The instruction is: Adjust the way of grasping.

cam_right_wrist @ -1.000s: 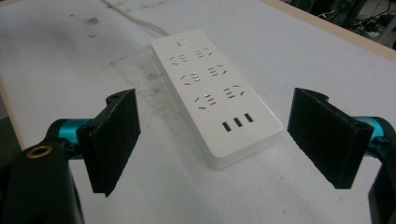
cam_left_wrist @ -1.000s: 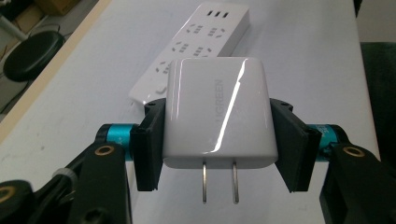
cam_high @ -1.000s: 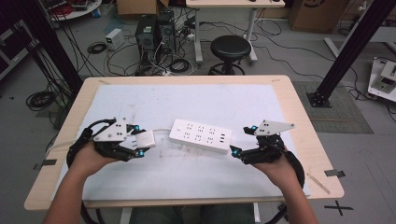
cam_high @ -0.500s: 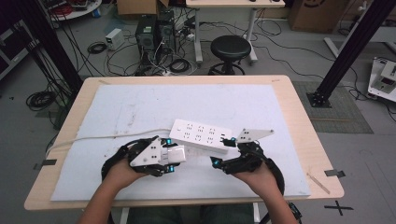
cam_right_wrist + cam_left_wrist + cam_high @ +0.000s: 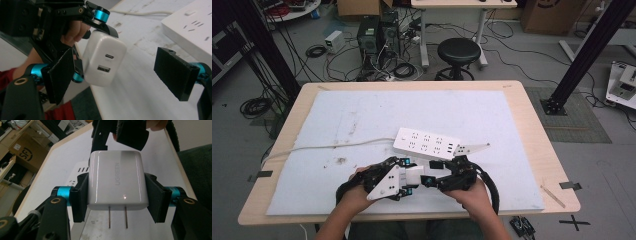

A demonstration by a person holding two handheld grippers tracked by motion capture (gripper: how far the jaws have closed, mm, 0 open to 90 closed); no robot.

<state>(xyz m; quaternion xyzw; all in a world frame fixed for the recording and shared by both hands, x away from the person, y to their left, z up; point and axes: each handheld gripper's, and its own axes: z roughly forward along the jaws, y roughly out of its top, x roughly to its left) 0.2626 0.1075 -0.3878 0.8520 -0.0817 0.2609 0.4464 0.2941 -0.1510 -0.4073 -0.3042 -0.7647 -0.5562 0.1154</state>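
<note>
Near front edge of worktop, left to right:

Left tongs closed on the white charger. In the left gripper view we see each jaw flat against an opposite side of its body, two bare prongs sticking out toward the camera. The charger hangs just above the white mat, near the front edge, between the two hands.

Right tongs spread wide and empty. In the right gripper view the charger sits just ahead of the gap, port face toward us, nearer one jaw; no contact that we can see.

Behind both, the white power strip lies flat on the mat, its cord running off left.

Handling, our judgement: the charger looks light, rigid, glossy, so probably slippery under hard pads. We'd take it across the broad flat sides, mid-body, clear of prongs and ports. The prongs are thin and could bend if pinched or knocked. A likely aim is plugging into the strip.
</note>
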